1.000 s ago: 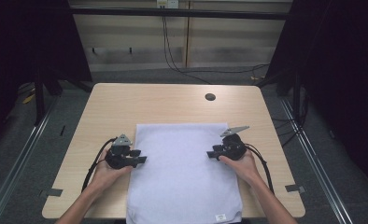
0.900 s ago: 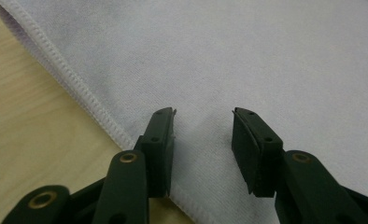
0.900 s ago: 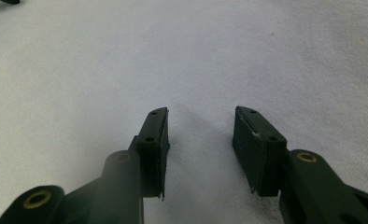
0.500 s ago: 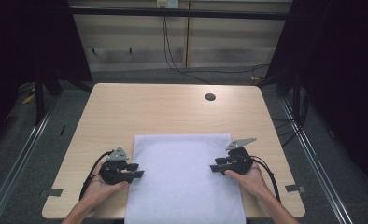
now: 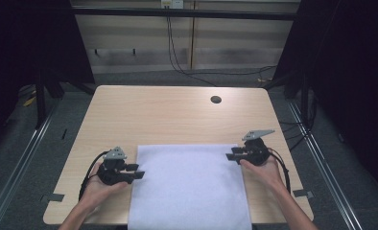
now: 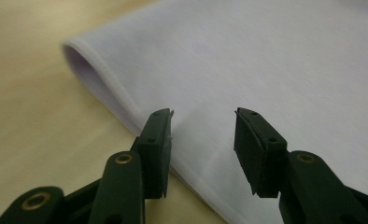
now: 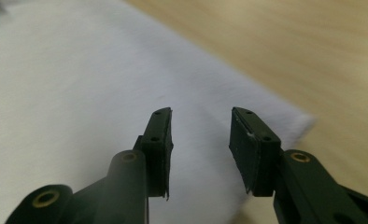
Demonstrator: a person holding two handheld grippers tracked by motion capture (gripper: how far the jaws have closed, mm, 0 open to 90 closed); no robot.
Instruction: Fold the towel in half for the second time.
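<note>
The left gripper (image 6: 203, 135) stands with its jaws apart and nothing pinched between them — they have just been opening a little, poised above the hemmed left edge of the white cloth (image 6: 275, 74). The right gripper (image 7: 201, 135) is likewise released, its jaws having just been closing slightly but with nothing caught in the gap; it hangs over the cloth's right edge, close to the far right corner.

In the high view the left gripper (image 5: 135, 173) sits at the cloth's (image 5: 189, 187) left side and the right gripper (image 5: 231, 155) at its right side, a bit farther up the table.

The cloth will probably handle as light, limp and non-slippery — it should drape and sag once lifted, so a pinch on the stitched hem or at the corners looks like the surest hold. It is a pale white, finely woven rectangle, seemingly folded double, since the left gripper view shows a rounded fold at the corner. It lies flat and smooth on the near half of the wooden table (image 5: 168, 115), its near edge hanging over the table's front.
</note>
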